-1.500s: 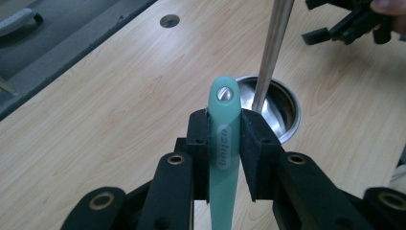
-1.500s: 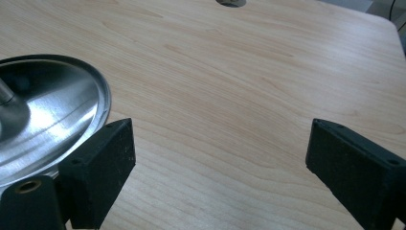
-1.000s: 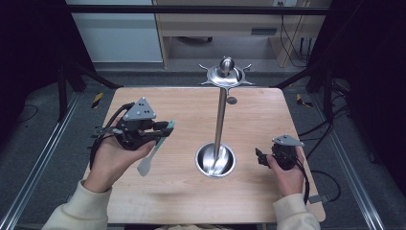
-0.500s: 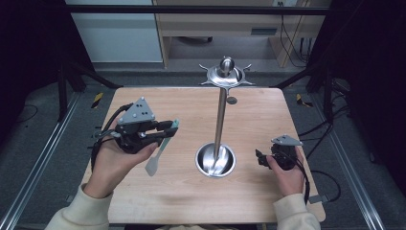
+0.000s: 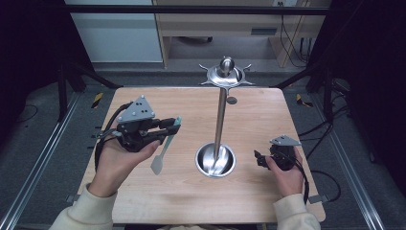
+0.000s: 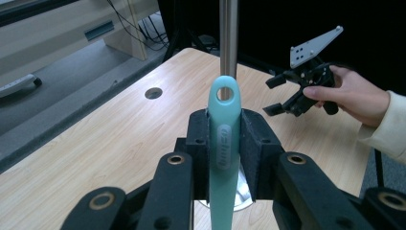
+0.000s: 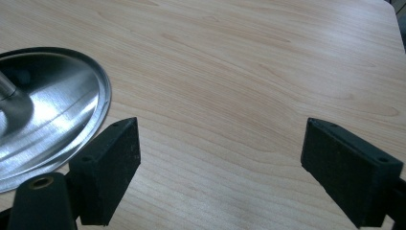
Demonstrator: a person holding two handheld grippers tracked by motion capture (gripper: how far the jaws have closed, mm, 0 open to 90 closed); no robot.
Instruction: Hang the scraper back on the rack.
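My left gripper (image 5: 173,128) is held above the left half of the wooden table (image 5: 186,201), shut on a teal-handled utensil (image 5: 165,146) whose pale blade hangs down toward the table. In the left gripper view the teal handle (image 6: 224,143) stands upright between the black pads (image 6: 254,139), its hanging hole at the top. A steel stand with a round dish base (image 5: 215,160), a tall pole (image 5: 220,120) and a hooked crown (image 5: 225,73) rises at the table's middle. My right gripper (image 5: 258,159) rests low at the right, open, and holds nothing; its pads (image 7: 112,158) stand wide apart beside the dish base (image 7: 52,124).
A small round hole (image 5: 231,100) sits in the tabletop behind the pole. Cables trail off both table sides. A cabinet and shelving stand beyond the far edge. Dark metal frame rails run along the floor on both sides.
The left gripper has lifted and moved right toward the pole with the utensil, whose blade now hangs lower and more upright. The right gripper has stayed put.
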